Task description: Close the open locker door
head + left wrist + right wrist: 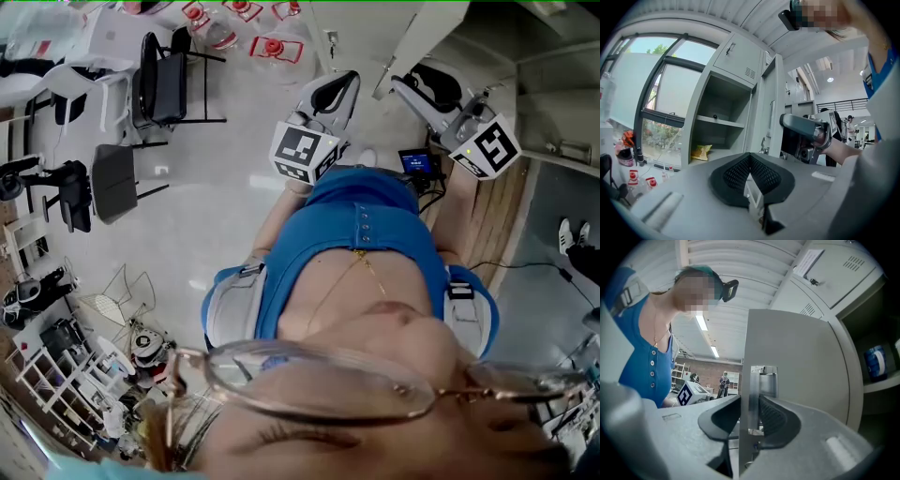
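Note:
The grey locker (723, 101) stands open, its door (797, 362) swung out and seen edge-on (774, 110). In the right gripper view my right gripper (751, 420) straddles the door's free edge. One pad lies against the outer face and the other against the metal latch plate (764, 380), so it is shut on the door. In the head view that gripper (412, 89) reaches the pale door edge (422, 33). My left gripper (750, 161) is shut on nothing and hangs apart from the locker, left of the right gripper (806, 129).
A yellow snack bag (701, 151) lies on the locker's lower shelf. A blue can (875, 363) stands in a compartment beyond the door. Black chairs (169, 80) and red-capped items (253, 28) are on the floor to the left. Windows (656, 93) flank the locker.

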### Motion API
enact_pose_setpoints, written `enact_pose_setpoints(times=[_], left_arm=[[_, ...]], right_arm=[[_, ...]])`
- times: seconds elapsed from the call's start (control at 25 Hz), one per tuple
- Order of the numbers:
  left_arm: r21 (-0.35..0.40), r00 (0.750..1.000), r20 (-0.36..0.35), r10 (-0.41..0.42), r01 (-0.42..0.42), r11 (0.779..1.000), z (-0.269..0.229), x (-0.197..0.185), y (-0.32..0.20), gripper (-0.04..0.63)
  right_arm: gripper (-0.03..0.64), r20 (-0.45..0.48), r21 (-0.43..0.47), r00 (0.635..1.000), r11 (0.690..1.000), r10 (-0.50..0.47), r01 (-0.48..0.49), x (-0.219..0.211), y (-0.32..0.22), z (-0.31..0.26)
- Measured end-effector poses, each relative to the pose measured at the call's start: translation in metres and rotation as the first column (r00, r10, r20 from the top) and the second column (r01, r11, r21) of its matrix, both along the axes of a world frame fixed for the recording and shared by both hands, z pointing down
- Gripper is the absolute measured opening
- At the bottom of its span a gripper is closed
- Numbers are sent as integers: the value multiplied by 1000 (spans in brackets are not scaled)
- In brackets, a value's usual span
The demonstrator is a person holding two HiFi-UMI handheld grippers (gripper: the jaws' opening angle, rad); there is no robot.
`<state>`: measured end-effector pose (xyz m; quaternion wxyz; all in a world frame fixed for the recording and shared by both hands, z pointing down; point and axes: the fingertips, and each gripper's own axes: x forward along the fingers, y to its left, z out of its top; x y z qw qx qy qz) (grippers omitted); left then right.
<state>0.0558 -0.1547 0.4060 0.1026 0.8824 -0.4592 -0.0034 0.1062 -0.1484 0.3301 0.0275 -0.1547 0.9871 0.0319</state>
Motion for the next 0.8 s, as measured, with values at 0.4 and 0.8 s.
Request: enact_pose_setpoints(times=[0.4,0.8], left_arm=[[10,993,12,116,-116,993,-5,-44,-41,0],[3,991,-1,135,-135,991,-1,-79,-62,0]], right_arm=[[109,0,-17,997,997,81,-81,-60,-32,1],[100,-4,-35,990,990,140,-140,-92,-61,0]])
